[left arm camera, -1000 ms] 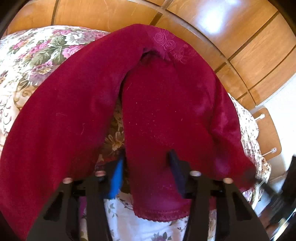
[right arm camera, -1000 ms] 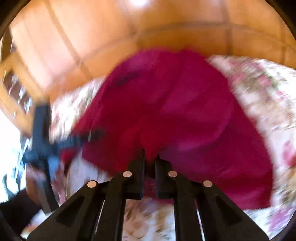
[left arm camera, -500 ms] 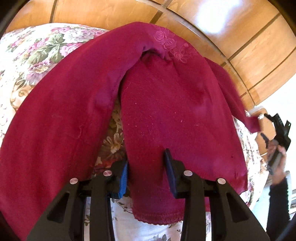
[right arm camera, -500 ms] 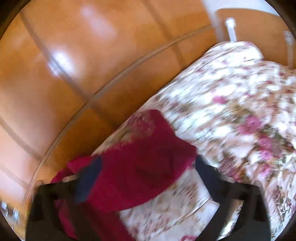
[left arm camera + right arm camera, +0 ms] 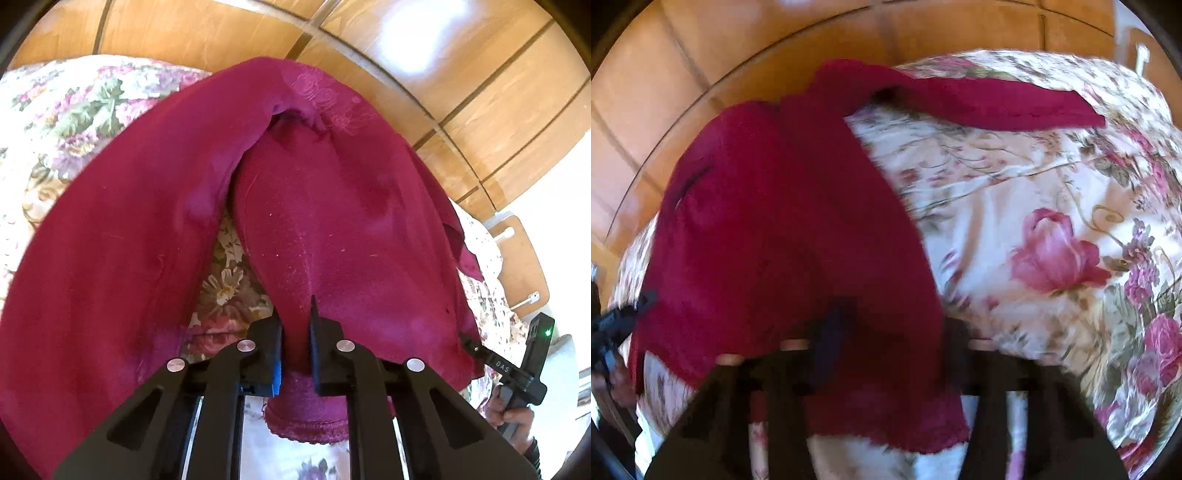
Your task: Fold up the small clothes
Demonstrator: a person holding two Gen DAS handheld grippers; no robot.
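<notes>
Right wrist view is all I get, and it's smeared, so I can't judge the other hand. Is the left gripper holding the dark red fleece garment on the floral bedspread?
Observer: Yes. The left gripper is shut on one leg of the dark red fleece garment, just above its lace-trimmed hem.
Operator: Where is my right gripper, seen from that side?
Observer: The right gripper has its tip at the same leg's outer edge, near the hem. A green light shows on its body.
Operator: Any marking on the garment?
Observer: Pink embroidered roses at the far end, where the two legs meet.
</notes>
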